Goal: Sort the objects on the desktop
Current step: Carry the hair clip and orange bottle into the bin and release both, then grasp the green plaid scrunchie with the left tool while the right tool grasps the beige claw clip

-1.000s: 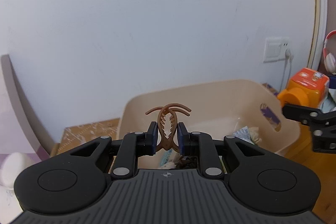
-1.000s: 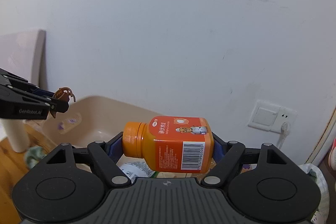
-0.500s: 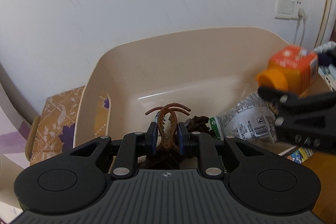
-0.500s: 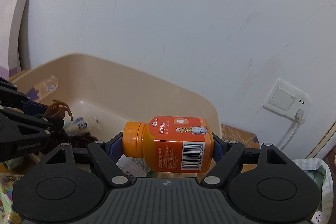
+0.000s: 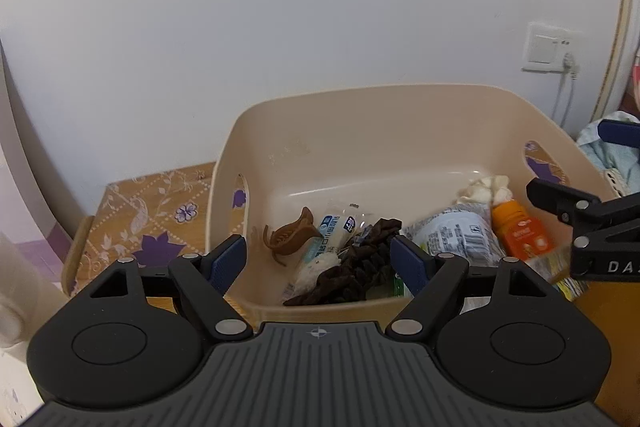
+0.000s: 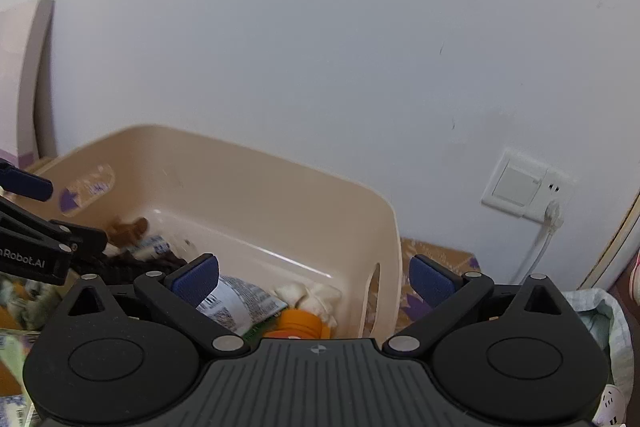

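Both jaws just opened; hair claw (image 5: 295,235), orange bottle (image 5: 520,233) now inside basket (image 5: 360,131).

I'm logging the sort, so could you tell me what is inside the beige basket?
The beige basket holds a brown hair clip, wrapped snack, dark scrunchie, printed pouch, orange bottle and white bundle; anything underneath is hidden.

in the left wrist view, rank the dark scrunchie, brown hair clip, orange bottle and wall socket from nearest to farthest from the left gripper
1. Dark scrunchie: in the basket, just ahead of the left gripper, between its open jaws.
2. Brown hair clip: in the basket, slightly farther back, left of centre.
3. Orange bottle: lying at the basket's right end.
4. Wall socket: on the wall, upper right, well beyond the basket.
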A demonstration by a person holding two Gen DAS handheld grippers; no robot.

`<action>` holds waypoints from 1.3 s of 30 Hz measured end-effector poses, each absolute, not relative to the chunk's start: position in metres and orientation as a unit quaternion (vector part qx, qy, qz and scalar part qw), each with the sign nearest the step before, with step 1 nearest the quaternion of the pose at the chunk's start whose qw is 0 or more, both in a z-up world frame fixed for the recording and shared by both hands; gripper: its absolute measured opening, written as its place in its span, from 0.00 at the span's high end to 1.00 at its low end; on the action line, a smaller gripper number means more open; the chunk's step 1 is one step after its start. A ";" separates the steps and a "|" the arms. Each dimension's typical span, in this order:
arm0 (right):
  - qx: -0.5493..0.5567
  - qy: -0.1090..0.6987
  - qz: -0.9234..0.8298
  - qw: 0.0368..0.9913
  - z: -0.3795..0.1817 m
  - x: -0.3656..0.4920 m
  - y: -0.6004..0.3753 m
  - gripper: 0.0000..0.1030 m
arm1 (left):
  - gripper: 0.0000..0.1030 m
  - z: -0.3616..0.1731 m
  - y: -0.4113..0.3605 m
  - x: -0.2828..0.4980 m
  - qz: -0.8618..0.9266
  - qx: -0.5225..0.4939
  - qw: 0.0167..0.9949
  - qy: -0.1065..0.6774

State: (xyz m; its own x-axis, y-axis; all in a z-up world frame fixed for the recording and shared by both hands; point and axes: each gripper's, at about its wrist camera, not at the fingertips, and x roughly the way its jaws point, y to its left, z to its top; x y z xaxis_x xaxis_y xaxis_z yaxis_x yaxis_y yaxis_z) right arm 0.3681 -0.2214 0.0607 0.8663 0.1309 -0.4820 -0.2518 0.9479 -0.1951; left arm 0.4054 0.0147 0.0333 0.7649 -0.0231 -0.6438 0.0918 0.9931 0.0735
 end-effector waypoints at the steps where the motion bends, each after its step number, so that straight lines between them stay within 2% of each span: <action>1: -0.123 0.232 0.101 0.960 0.063 0.360 -0.222 0.00 | 0.22 0.036 0.016 0.400 -0.034 0.054 0.939 0.338; 8: -0.098 0.202 0.131 0.966 0.075 0.301 -0.225 0.00 | 0.21 0.058 0.031 0.355 -0.035 0.080 0.949 0.302; 13: -0.101 0.202 0.175 0.958 0.061 0.251 -0.222 0.00 | 0.20 0.060 0.050 0.325 -0.046 0.093 0.947 0.304; 28: -0.117 0.272 0.223 0.929 -0.011 0.177 -0.213 0.00 | 0.19 -0.005 0.089 0.299 -0.052 0.091 0.929 0.356; 39: -0.089 0.289 0.220 0.927 -0.035 0.197 -0.200 0.00 | 0.19 -0.034 0.084 0.328 -0.058 0.052 0.927 0.367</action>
State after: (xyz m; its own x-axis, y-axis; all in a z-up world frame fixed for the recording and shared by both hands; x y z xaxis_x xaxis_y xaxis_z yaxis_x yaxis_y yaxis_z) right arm 0.1968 -0.2001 -0.0350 0.7362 0.3576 -0.5745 -0.4602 0.8870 -0.0375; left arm 0.3275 0.0843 -0.0337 0.7245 -0.0694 -0.6858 0.1456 0.9879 0.0539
